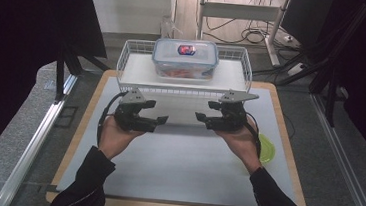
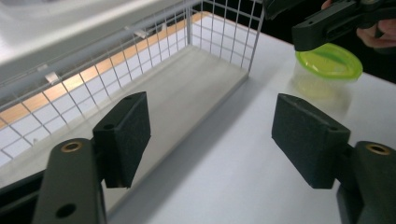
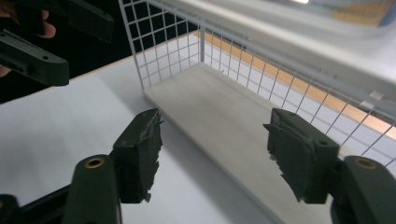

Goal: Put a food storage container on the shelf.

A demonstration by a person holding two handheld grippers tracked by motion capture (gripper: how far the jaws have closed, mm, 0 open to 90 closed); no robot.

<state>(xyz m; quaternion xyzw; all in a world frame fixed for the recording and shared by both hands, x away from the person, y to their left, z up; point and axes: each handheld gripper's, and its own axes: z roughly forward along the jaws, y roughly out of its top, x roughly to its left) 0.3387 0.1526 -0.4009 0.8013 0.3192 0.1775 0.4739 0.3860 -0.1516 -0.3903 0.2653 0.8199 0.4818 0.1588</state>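
While my left gripper (image 1: 162,119) and right gripper (image 1: 201,116) hang just before the rack (image 1: 132,73), both jaws released and empty, the box (image 1: 185,58) sits on top of the rack.

Black sleeves (image 1: 87,175), black claws with brass-coloured screws (image 2: 71,147)

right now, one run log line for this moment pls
left gripper: open, empty | right gripper: open, empty | clear lidded box: on wire rack shelf | green-lidded cup: on table by right hand
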